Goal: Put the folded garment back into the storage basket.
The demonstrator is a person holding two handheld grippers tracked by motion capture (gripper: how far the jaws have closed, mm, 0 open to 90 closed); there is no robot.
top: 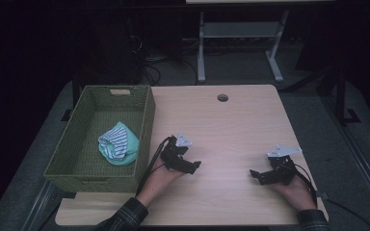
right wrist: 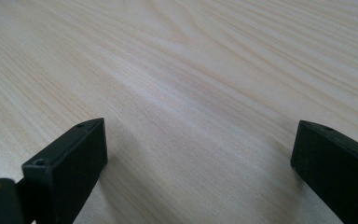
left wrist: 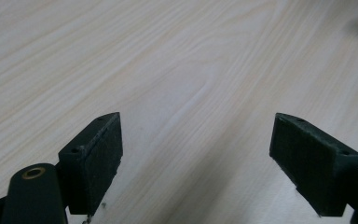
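Left gripper point(top: 196, 165) and right gripper point(top: 253, 173), jaws apart, over bare table point(top: 231, 130)

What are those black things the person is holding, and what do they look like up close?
They are handheld tongs, black. The left tongs and right tongs each carry a grey three-cornered plate on top and trail a black cable. Their flat rectangular pads look finely textured. The person's sleeves are dark plaid.

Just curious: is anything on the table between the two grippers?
No. In the high view, only bare table lies between the left gripper and the right gripper.
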